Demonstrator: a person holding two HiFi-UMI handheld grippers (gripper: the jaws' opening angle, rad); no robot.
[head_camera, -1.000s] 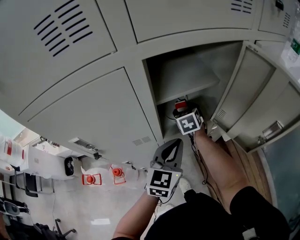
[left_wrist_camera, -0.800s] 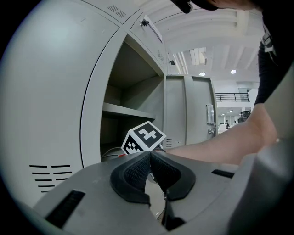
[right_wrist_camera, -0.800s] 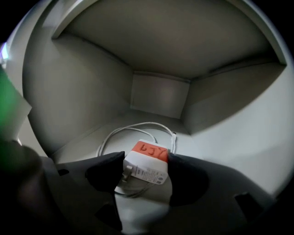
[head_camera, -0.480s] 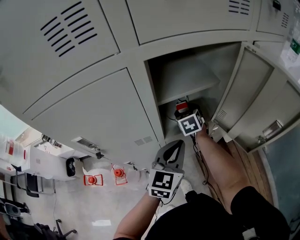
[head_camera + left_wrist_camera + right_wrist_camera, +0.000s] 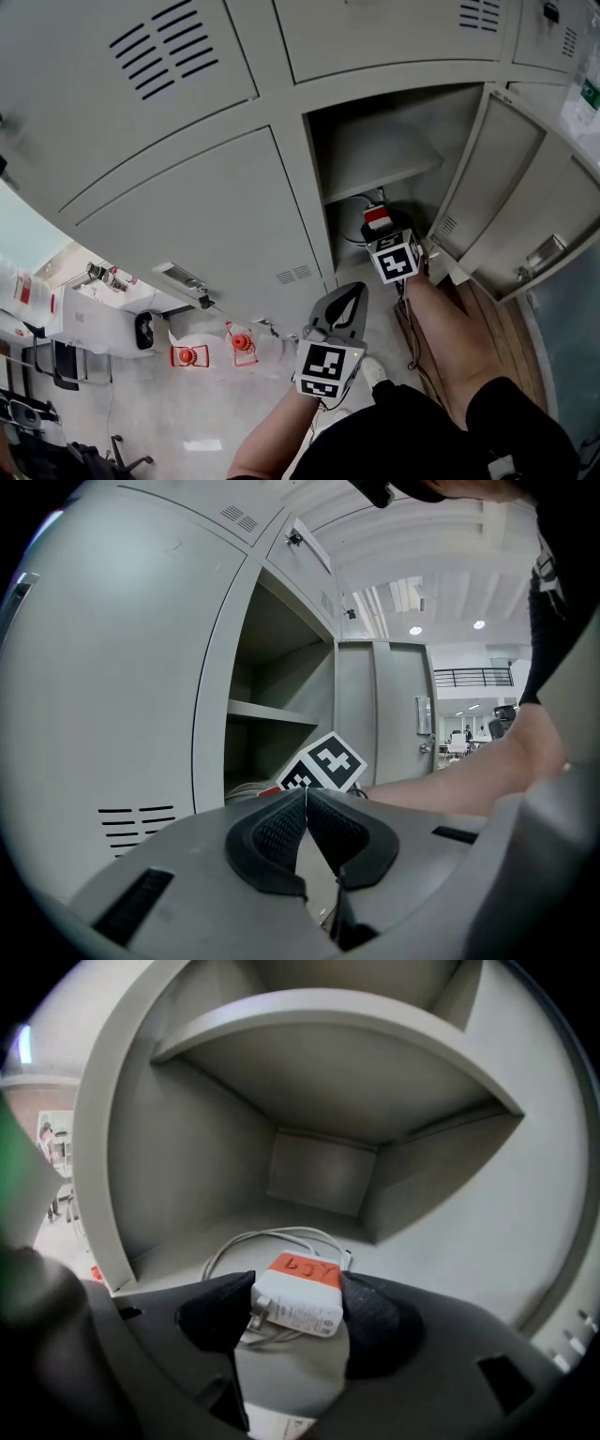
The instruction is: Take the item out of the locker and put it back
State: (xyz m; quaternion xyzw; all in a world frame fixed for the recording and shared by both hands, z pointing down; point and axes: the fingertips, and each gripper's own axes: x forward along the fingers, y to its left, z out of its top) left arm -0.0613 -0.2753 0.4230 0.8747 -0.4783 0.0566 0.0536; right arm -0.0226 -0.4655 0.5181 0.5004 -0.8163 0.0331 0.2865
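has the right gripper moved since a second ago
Yes: the right gripper sits slightly lower, farther below the shelf; its jaws have just been closing on the charger.

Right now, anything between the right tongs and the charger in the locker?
Nothing visible. The right tongs have just been closing; the charger sits between them, touched on both sides. Its cable lies behind it, not in the way.

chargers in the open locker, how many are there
1. The white charger with an orange label is below the shelf in the locker, between the jaws of the right gripper, which have just been closing on it. The shelf's top side is hidden, so more may lie there.
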